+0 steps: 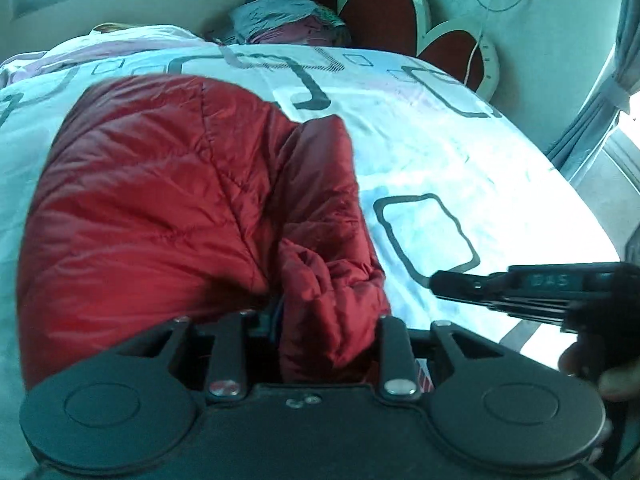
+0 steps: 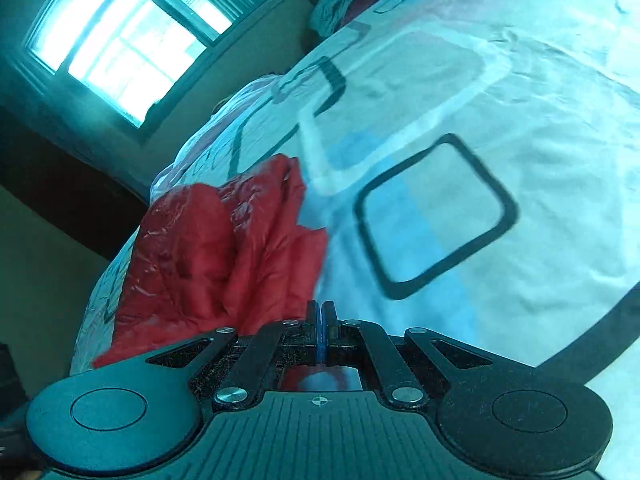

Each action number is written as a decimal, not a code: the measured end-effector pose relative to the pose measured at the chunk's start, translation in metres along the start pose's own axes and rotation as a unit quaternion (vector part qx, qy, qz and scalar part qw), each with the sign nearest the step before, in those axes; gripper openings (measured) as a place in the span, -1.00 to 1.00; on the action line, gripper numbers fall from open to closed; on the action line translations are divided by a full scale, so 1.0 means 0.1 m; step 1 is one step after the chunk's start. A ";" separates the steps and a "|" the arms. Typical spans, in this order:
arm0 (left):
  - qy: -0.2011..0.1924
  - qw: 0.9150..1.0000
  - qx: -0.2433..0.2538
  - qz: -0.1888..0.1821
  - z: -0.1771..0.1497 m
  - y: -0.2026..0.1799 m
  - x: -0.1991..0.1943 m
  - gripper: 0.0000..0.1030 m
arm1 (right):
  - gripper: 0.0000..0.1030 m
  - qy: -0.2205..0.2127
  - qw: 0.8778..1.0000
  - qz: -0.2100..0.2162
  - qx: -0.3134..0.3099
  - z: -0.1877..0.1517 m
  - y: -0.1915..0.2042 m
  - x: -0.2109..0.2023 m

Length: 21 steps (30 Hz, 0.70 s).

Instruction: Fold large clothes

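Fingers: left fingers (image 1: 320, 320) part-open with a bunched fold of the red jacket (image 1: 180, 200) between them, grip unclear, right fingers (image 2: 320, 316) pinched empty over the bed (image 2: 520, 120); lay fold flat, square edges, then let go.

Left tool (image 1: 320, 320) jaws parted; right tool (image 2: 322, 314) jaws pressed together, empty.

The right tool (image 2: 320, 316) shows its two fingers pressed together with nothing between them, above a bed (image 2: 540, 128) covered by a white sheet printed with dark rounded squares. A red jacket (image 2: 224, 248) lies crumpled on the sheet to the tool's left. A window (image 2: 120, 44) glows at upper left.
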<state>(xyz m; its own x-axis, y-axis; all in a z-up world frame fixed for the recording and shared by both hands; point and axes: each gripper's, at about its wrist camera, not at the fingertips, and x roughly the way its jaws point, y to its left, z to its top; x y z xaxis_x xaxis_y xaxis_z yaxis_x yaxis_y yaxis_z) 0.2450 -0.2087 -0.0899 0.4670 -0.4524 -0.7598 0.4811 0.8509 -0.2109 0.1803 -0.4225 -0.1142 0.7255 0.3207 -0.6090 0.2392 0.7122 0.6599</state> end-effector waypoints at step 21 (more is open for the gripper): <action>-0.025 0.997 0.050 -0.055 0.01 -0.37 -0.59 0.83 | 0.72 -0.061 0.996 -0.056 -0.032 0.04 0.34 -0.29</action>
<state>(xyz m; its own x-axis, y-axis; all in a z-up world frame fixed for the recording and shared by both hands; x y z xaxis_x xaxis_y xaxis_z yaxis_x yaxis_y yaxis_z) 0.1999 -0.2140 -0.0368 0.4428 -0.5571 -0.7026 0.6025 0.7652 -0.2270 0.1700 -0.4098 -0.0727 0.7701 0.1615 -0.6172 0.2848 0.7787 0.5591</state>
